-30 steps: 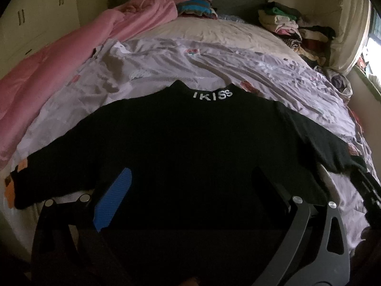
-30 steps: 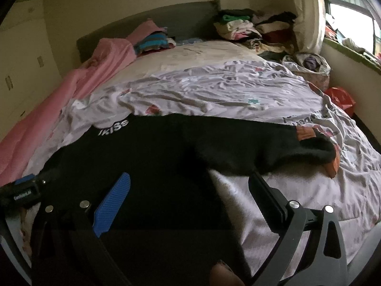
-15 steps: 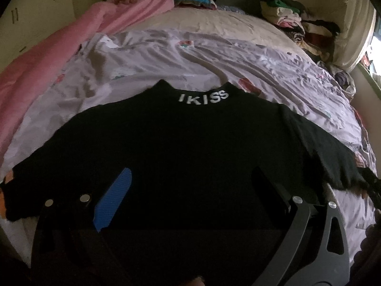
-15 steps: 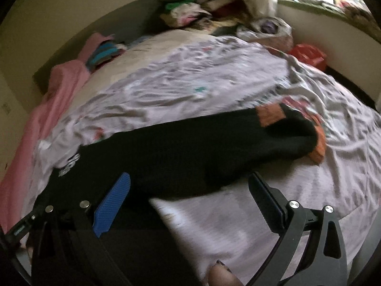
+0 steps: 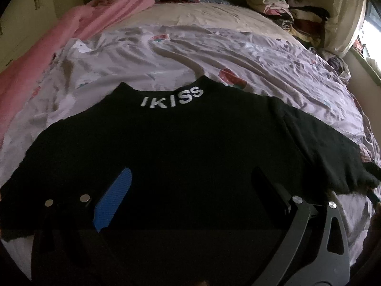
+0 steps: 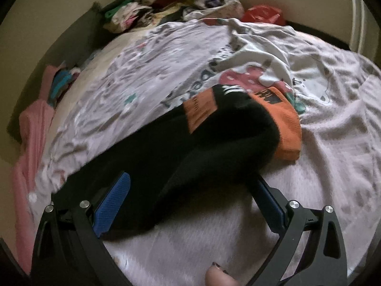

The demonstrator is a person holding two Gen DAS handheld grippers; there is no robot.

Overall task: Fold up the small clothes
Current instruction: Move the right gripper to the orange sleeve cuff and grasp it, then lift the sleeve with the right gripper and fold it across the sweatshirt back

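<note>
We see a black sweater [image 5: 190,147] spread flat on the bed's lilac printed sheet [image 5: 166,54], collar toward twelve o'clock with white letters "IKISS" across it. At ten o'clock a pink blanket [image 5: 78,21] is bunched along the bed's edge. At one o'clock lies a pile of clothes [image 5: 283,7]. Our left claw [image 5: 188,186] hangs over the sweater's body with its fingers spread wide and nothing between them; the blue pad [image 5: 112,202] sits at eight o'clock.

In the right wrist view, the sweater's sleeve [image 6: 190,147] runs from seven o'clock up to one o'clock and ends in an orange cuff [image 6: 285,128]. Our right claw [image 6: 190,188] is spread wide too, its two fingers standing either side of the sleeve and grasping nothing. A fingertip [image 6: 219,276] shows at six o'clock.
</note>
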